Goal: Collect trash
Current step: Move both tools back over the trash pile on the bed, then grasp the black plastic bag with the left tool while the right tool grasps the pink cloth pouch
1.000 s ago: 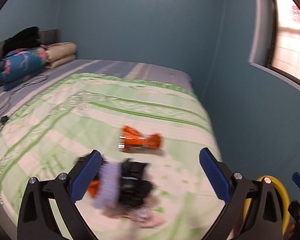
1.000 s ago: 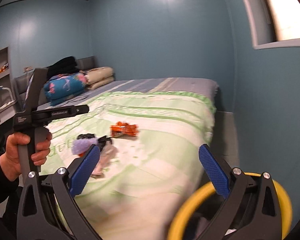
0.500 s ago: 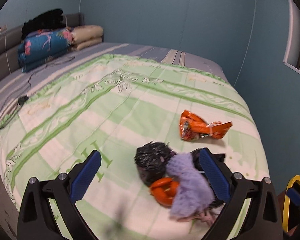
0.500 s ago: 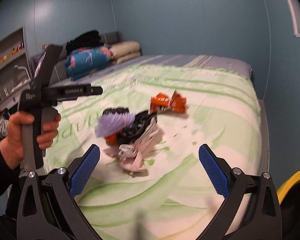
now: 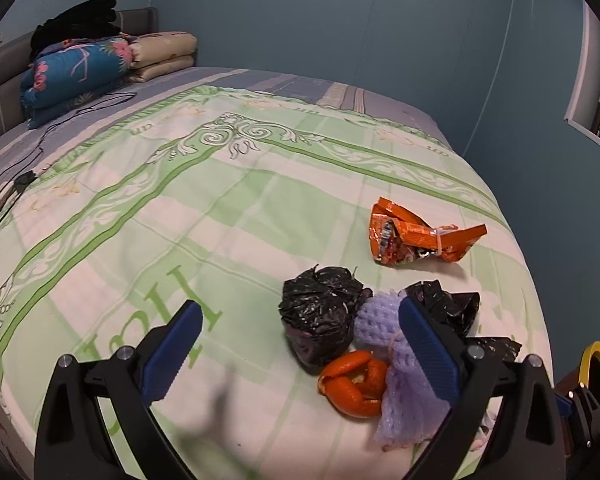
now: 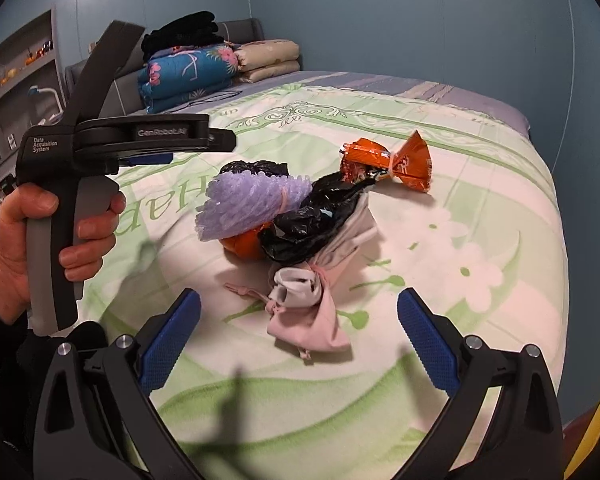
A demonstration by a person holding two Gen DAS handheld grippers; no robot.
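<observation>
A pile of trash lies on the green-patterned bedspread (image 5: 180, 208): a crumpled black bag (image 5: 320, 316), a purple foam net (image 5: 404, 380), orange peel (image 5: 352, 384), a second black bag (image 5: 452, 308) and an orange snack wrapper (image 5: 412, 236). The right wrist view adds a pink-white pouch (image 6: 304, 304) in front of the pile, with the purple foam net (image 6: 252, 204), black bag (image 6: 312, 220) and snack wrapper (image 6: 388, 164). My left gripper (image 5: 300, 352) is open over the pile's near left side. My right gripper (image 6: 298, 340) is open just before the pouch. Both are empty.
Folded blankets and pillows (image 5: 88, 68) are stacked at the headboard, with a black cable (image 5: 40, 152) trailing over the bed. A yellow-rimmed bin (image 5: 598, 376) stands on the floor at the bed's right. Shelves (image 6: 16, 64) line the left wall. The blue wall is close behind.
Both grippers have swung from the yellow bin side toward the bed and moved closer to the trash pile. Both stay open and empty. The trash has not moved.
</observation>
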